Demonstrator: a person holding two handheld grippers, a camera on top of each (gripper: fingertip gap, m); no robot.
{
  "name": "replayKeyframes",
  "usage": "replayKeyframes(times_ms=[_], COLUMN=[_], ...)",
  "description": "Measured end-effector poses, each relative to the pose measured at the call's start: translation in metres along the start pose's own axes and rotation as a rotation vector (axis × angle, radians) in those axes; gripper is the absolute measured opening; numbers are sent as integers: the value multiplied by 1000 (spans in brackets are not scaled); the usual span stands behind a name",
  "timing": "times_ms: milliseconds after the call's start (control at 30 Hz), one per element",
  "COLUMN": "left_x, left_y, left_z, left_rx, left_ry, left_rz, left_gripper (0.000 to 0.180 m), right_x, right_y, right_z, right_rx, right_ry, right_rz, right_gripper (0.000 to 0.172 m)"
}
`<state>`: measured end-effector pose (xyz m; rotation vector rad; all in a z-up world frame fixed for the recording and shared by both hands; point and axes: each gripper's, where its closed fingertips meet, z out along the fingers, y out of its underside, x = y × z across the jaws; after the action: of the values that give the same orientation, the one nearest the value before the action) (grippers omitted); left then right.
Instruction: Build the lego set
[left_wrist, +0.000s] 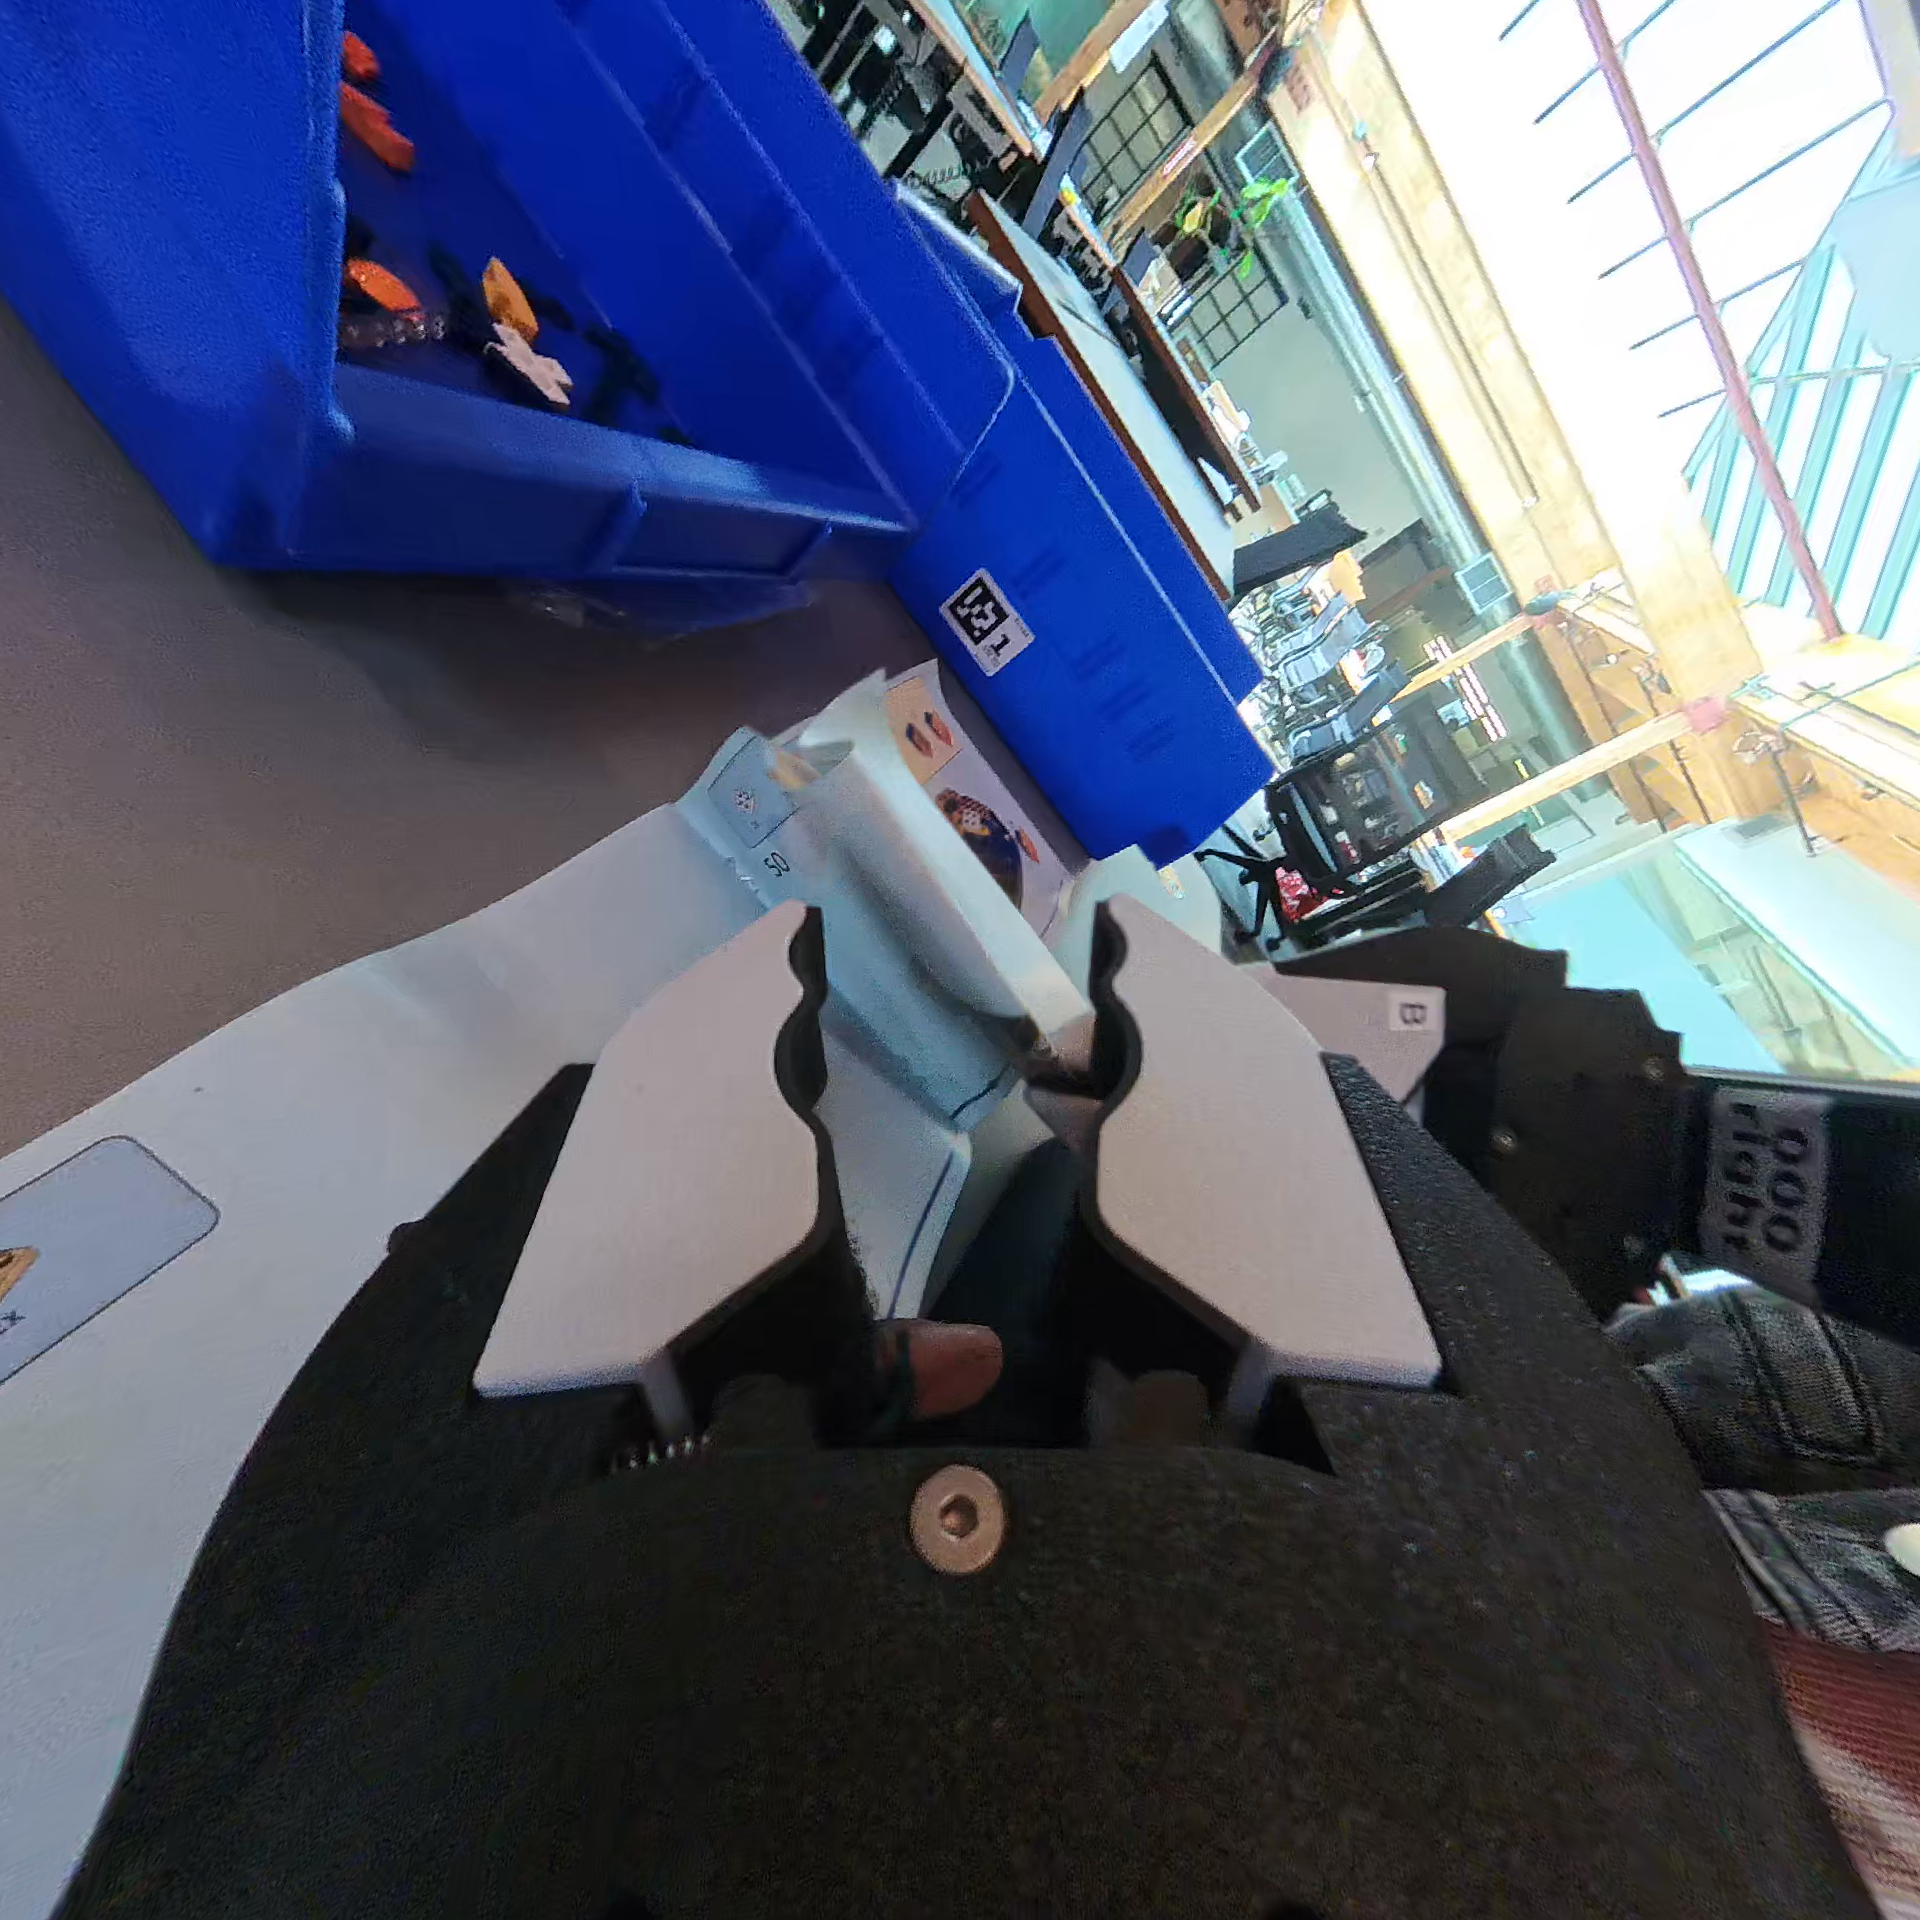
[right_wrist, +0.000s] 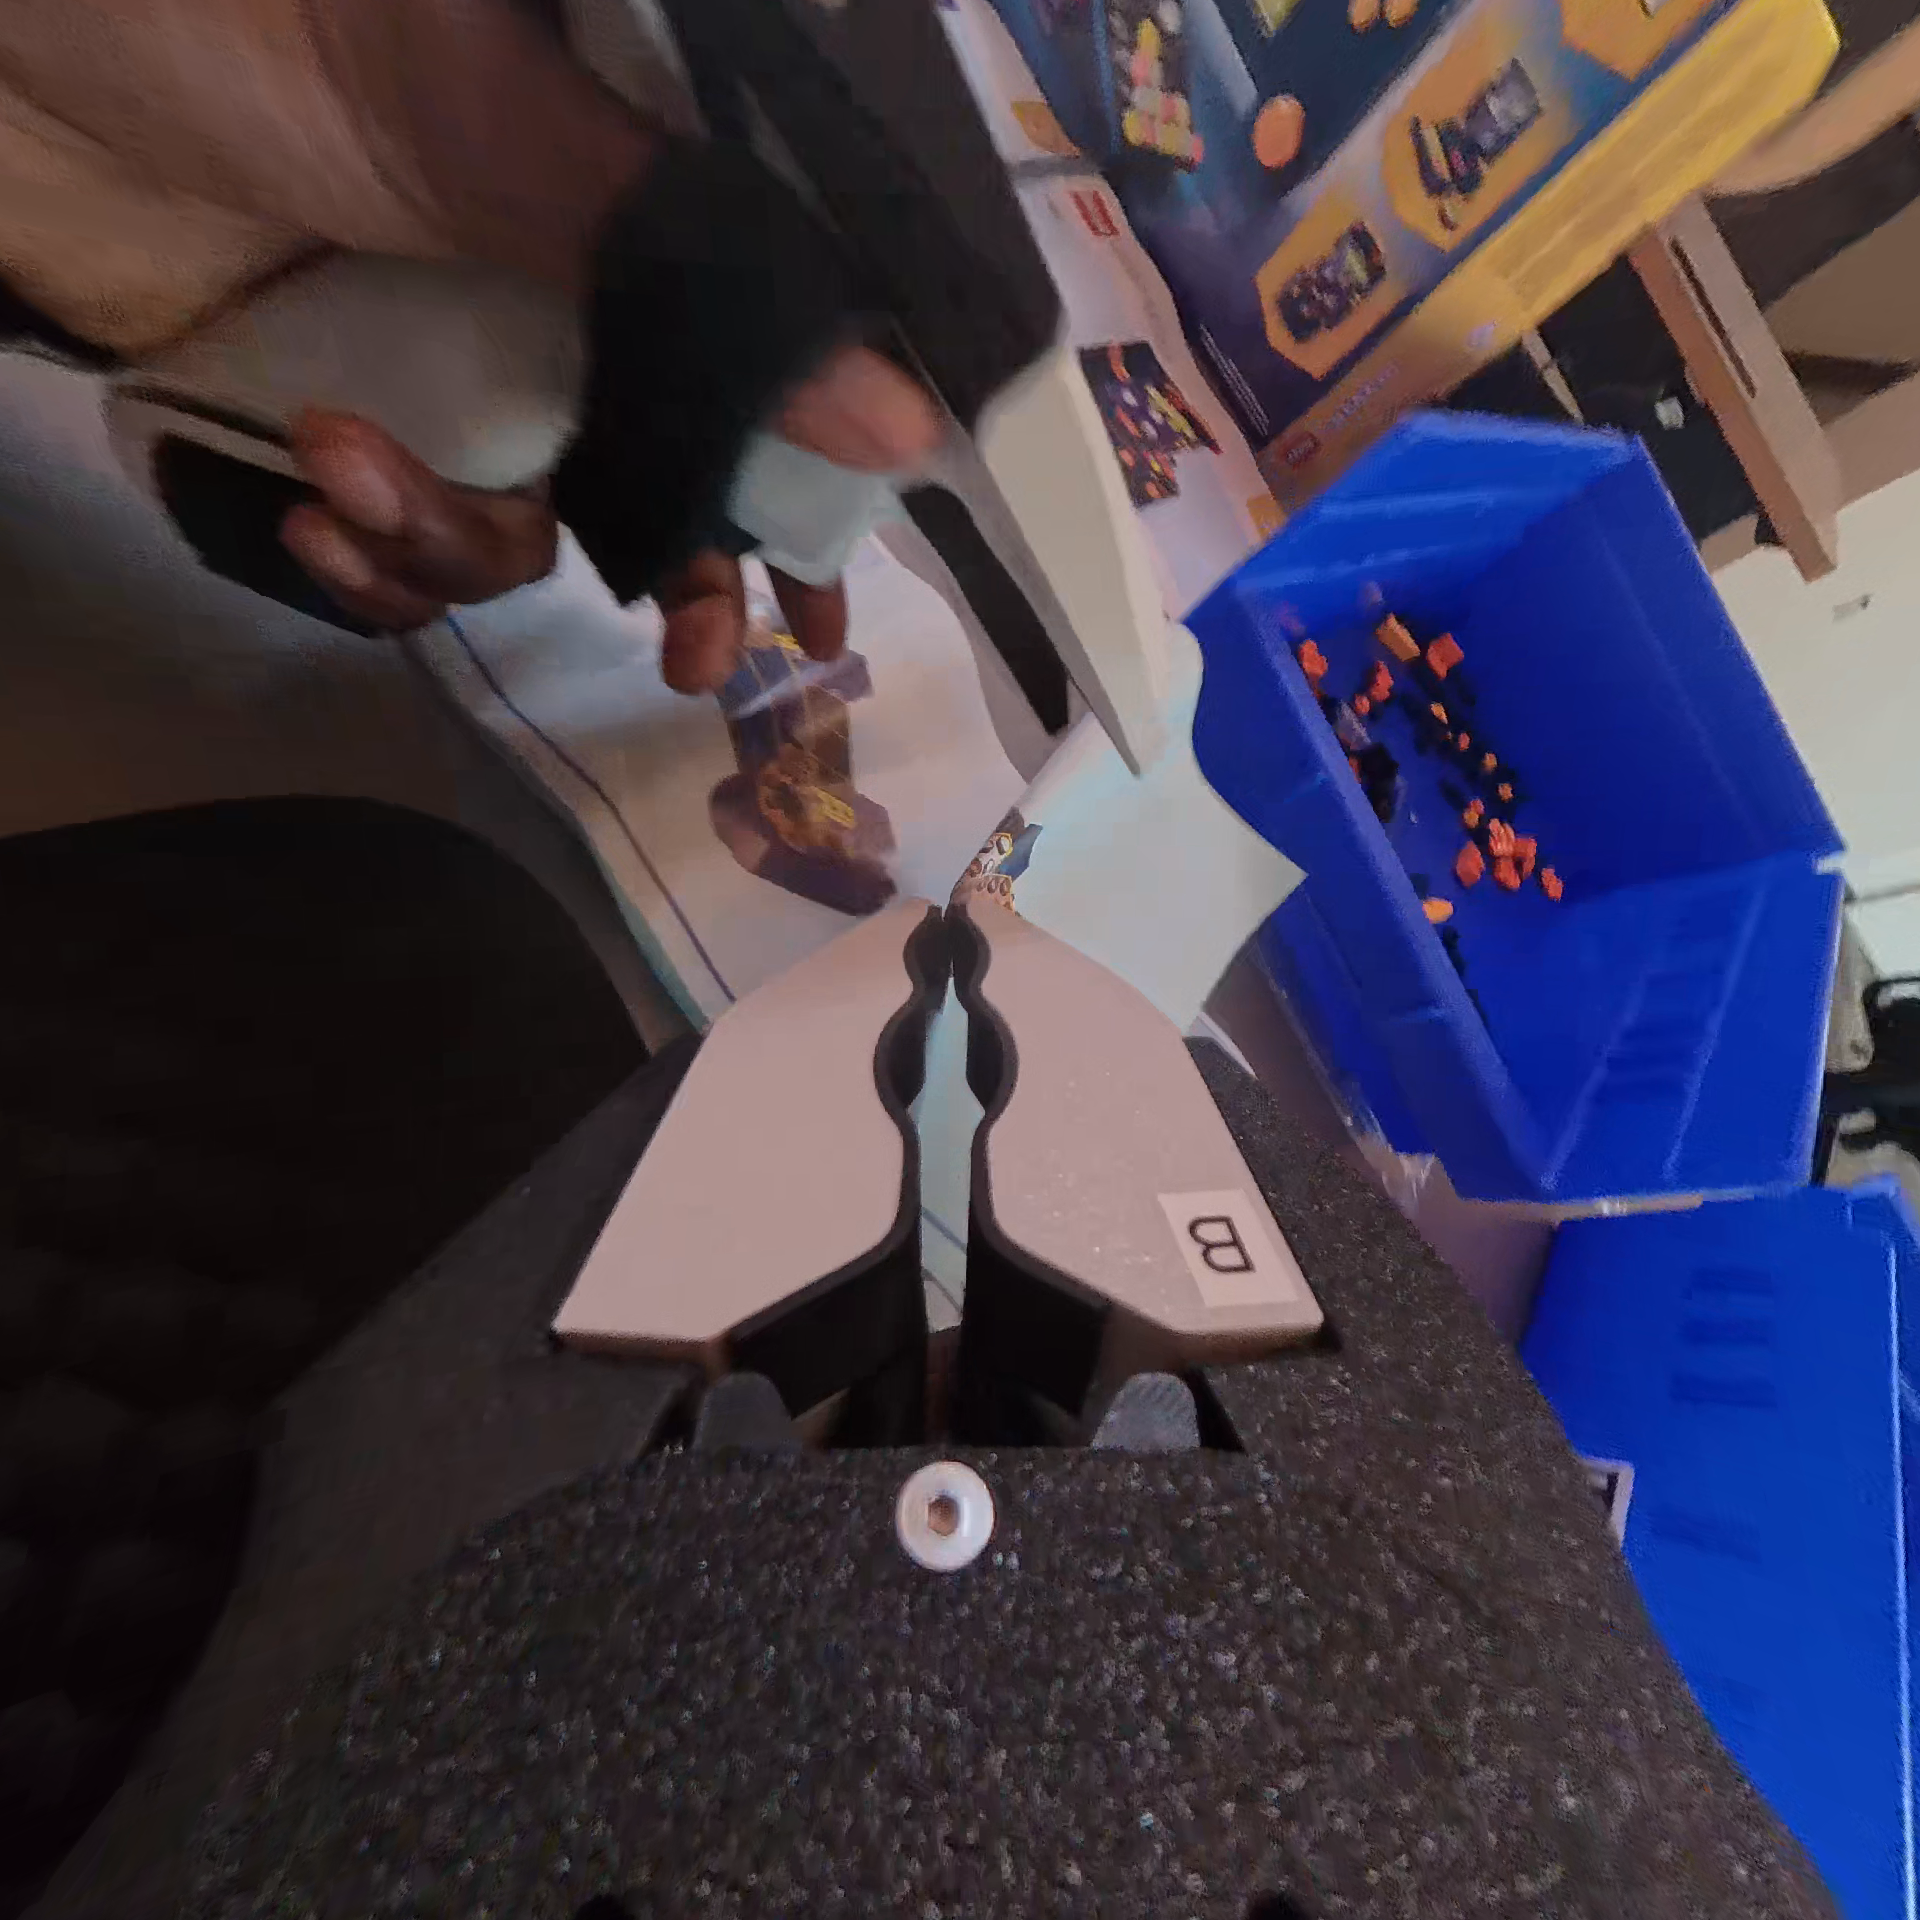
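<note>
- The left gripper (left_wrist: 951, 961) has pale, matte, flat-faced fingers (left_wrist: 675, 1143) lined with wavy black pads, set in a coarse black body. Its jaws stand well apart. A lifted sheaf of glossy pages of the instruction booklet (left_wrist: 914, 883) rises between them; its lower corner lies close against the right-hand pad, the left-hand pad is clear of it, and nothing is clamped.
- The booklet lies open on a dull grey-brown table (left_wrist: 208, 779), its smooth white pages curling and printed with small coloured pictures.
- The right gripper (right_wrist: 948, 920) has its scalloped black pads together at the tips. A curled page edge (right_wrist: 1143, 883) starts just at those tips; whether paper is pinched there cannot be told.
- A blue plastic bin (right_wrist: 1662, 1039), ribbed and thick-walled, stands just beyond the booklet, holding small orange and black bricks (right_wrist: 1496, 842).
- A second blue bin (left_wrist: 1091, 665) beside it bears a square black-and-white marker.
- A blurred hand (right_wrist: 416, 520) hangs over the far pages, fingers around a small dark blue model (right_wrist: 800, 769).
- A yellow and blue cardboard box (right_wrist: 1455, 208) stands behind.
</note>
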<state>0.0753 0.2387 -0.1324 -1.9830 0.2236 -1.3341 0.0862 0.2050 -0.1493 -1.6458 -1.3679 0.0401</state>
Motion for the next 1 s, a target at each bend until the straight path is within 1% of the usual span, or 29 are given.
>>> replayKeyframes(times_ms=[33, 67, 100, 133, 167, 233, 300, 333, 367, 400, 433, 467, 533, 567, 600, 667, 733, 800, 833, 867, 933, 967, 1000], left_x=[-2, -3, -4, -7, -8, -8, -9, -10, -10, -11, -11, -11, -11, -10, -10, -6, -2, 1, 4, 7, 12, 11, 9], left_y=[2, 5, 8, 8, 7, 3, -1, -3, -4, -5, -5, -6, -6, -7, -8, -16, -34, -57, -67, -74, -78, -75, -69], left_z=[0, 0, 0, -1, -3, -8, -13, -16, -18, -20, -22, -24, -27, -29, -32, -42, -63, -93, -109, -123, -140, -143, -143], left_rx=[-10, -22, -37, -42, -33, -18, 3, 12, 17, 21, 25, 27, 31, 35, 42, 78, 169, 294, 355, 400, 419, 391, 347], left_ry=[-6, -9, -17, -33, -40, -44, -45, -45, -43, -42, -41, -41, -43, -48, -54, -72, -144, -276, -346, -408, -504, -534, -557], left_rz=[10, 27, 55, 79, 98, 107, 96, 90, 87, 86, 84, 82, 87, 94, 105, 146, 243, 387, 464, 539, 668, 720, 757], left_gripper=[38, 23, 13, 7, 6, 6, 7, 7, 8, 8, 9, 9, 10, 10, 12, 16, 19, 20, 19, 19, 19, 19, 19], right_x=[-6, -11, -18, -21, -20, -6, 30, 49, 62, 69, 66, 60, 39, 27, 16, 1, -14, -38, -52, -59, -43, -25, -1], right_y=[-6, -10, -15, -20, -26, -40, -38, -27, -11, 6, 20, 32, 46, 44, 34, 3, -31, -46, -48, -51, -61, -63, -60], right_z=[1, 2, 1, -2, -8, -29, -46, -48, -44, -36, -27, -16, 4, 11, 15, 19, 18, 17, 12, 4, -14, -24, -28], right_rx=[19, 42, 73, 121, 192, 388, 545, 578, 565, 514, 446, 354, 145, 86, 83, 175, 294, 295, 288, 311, 452, 527, 574], right_ry=[-10, -27, -63, -97, -132, -205, -215, -214, -217, -225, -236, -227, -244, -285, -330, -403, -487, -607, -691, -736, -707, -673, -616], right_rz=[-22, -39, -53, -40, 3, 177, 454, 602, 735, 819, 819, 751, 529, 431, 361, 305, 310, 268, 206, 155, 143, 192, 278], right_gripper=[1, 4, 11, 14, 19, 23, 27, 25, 18, 2, 0, 0, 0, 0, 0, 0, 0, 0, 0, 0, 4, 3, 0])
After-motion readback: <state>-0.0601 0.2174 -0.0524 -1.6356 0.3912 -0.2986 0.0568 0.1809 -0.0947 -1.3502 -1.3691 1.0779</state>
